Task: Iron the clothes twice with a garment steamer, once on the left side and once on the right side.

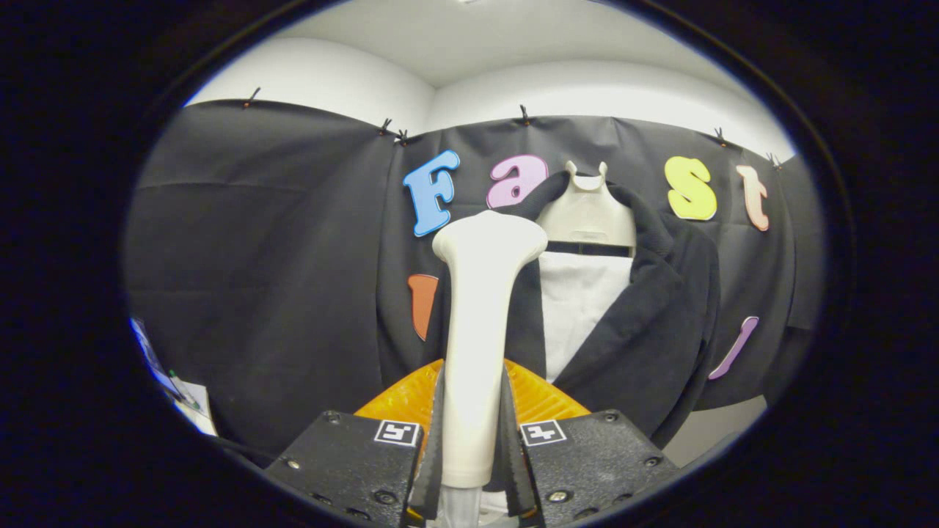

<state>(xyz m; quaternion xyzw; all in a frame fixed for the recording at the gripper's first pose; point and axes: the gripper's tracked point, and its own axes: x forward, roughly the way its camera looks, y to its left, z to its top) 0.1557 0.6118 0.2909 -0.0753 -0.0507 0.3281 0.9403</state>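
A white garment steamer (477,323) stands upright between my fingers, its handle pinched by both of them and its wide head raised in front of the clothes. My gripper (472,433) is shut on that handle. Beyond the steamer hangs a black jacket (660,308) on a white mannequin bust (587,213), open at the front over a white shirt panel (579,308). The steamer head covers the jacket's left lapel; whether it touches the cloth I cannot tell.
The black booth wall (257,257) hangs behind and left of the jacket. Some papers (187,400) lie low to the left of my fingers. A pale surface (722,429) shows below the jacket's right hem.
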